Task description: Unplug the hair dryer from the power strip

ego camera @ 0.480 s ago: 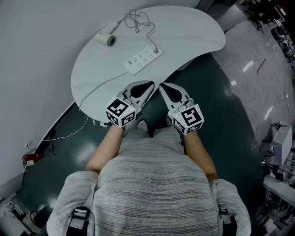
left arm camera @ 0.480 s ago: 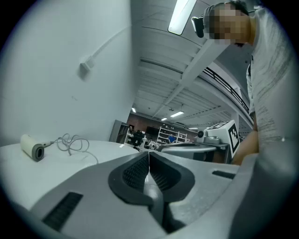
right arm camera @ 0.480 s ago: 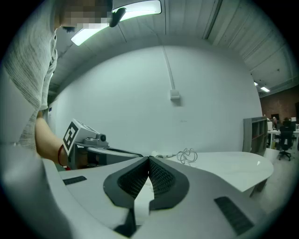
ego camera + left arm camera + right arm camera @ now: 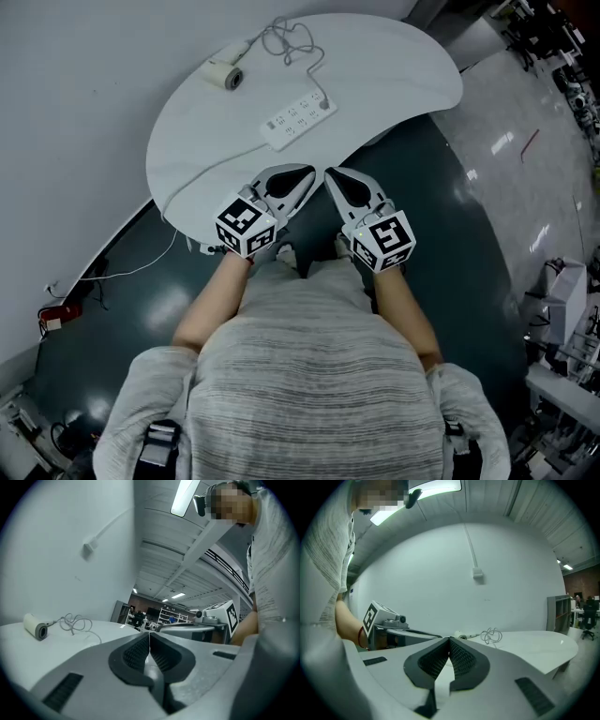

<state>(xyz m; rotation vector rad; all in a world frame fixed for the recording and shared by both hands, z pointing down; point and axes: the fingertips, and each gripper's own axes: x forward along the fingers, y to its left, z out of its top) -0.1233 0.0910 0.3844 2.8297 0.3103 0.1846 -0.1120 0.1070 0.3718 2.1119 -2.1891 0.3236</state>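
At the near edge of the white rounded table, the left gripper and right gripper sit side by side, jaws closed, empty. Mid-table lies the white power strip; beyond, the coiled grey cord and the white hair dryer by the far left edge

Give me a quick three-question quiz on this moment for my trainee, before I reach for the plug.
1. True or false: the right gripper is gripping the plug at the power strip.
2. Where does the hair dryer lie? A) on the table, beyond the power strip; B) on the floor; C) between a gripper's jaws.
3. Fill in: the left gripper and the right gripper are both ____ and hold nothing.

Key: 1 false, it hangs short of the table edge; 2 A; 3 shut.
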